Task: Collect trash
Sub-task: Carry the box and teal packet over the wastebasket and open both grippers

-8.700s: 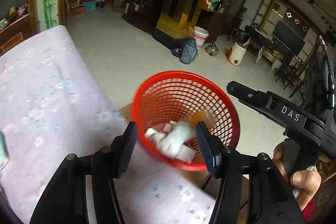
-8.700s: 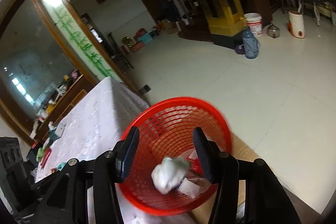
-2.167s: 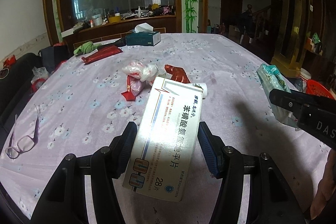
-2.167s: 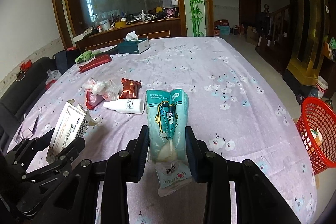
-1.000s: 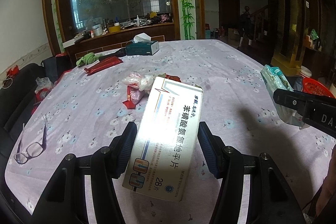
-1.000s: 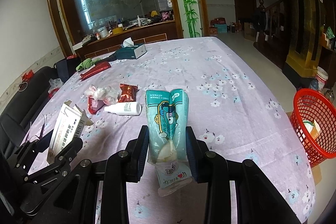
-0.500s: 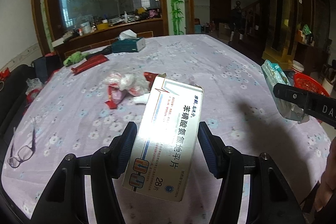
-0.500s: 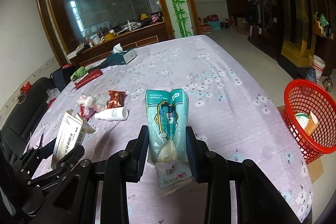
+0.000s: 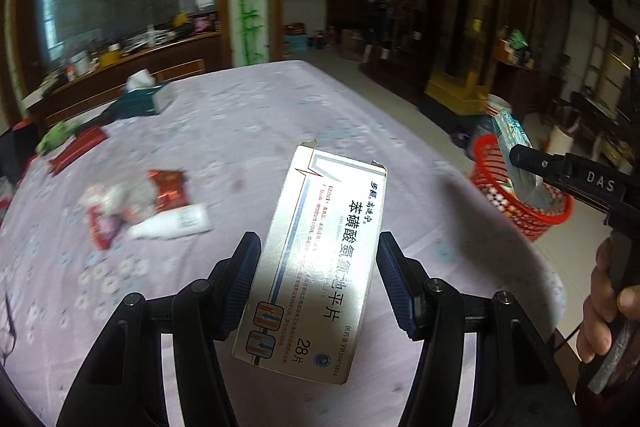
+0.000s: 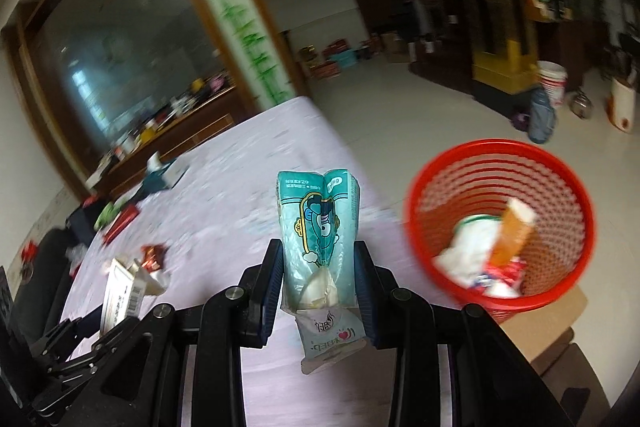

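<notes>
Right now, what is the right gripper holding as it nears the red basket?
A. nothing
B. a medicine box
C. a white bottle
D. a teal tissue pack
D: the right gripper is shut on the teal tissue pack, with the red basket just ahead to its right; the medicine box is in the left gripper.

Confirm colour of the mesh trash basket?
Red basket; clearest in the right wrist view.

Right tool [image 10: 318,267] clamps teal tissue pack [image 10: 318,227] above table edge; red basket [image 10: 500,163] right, trash inside.
</notes>
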The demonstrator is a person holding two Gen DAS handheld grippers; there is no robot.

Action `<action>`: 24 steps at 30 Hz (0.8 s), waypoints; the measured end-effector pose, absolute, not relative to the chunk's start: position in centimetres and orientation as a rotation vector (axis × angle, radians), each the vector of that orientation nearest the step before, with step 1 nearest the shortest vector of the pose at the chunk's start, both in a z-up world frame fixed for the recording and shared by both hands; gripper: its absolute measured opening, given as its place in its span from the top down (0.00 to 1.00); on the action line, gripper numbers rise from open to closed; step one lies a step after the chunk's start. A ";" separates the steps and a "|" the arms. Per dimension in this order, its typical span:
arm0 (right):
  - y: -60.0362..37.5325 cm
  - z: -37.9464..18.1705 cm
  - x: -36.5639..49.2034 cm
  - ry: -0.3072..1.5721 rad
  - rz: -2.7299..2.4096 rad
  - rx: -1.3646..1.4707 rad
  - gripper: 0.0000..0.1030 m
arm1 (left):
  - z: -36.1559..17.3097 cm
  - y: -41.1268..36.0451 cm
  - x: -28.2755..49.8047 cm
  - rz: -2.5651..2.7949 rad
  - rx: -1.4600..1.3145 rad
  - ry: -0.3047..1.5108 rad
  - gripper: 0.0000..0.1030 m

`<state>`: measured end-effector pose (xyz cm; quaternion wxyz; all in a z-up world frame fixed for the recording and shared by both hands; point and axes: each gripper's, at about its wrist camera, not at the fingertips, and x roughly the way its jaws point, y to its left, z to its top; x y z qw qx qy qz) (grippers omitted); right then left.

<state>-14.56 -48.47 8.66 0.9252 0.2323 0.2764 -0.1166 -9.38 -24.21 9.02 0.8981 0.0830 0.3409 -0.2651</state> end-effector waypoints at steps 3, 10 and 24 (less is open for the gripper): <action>-51.5 8.4 -15.7 0.557 -0.288 0.514 0.64 | 9.3 -26.8 -9.4 -0.598 0.188 0.719 0.43; -57.3 7.7 -17.5 0.536 -0.371 0.589 0.64 | 10.1 -33.7 -9.2 -0.729 0.200 0.759 0.43; -65.2 7.4 -20.7 0.510 -0.407 0.695 0.61 | 10.3 -47.2 -9.0 -0.904 0.234 0.792 0.43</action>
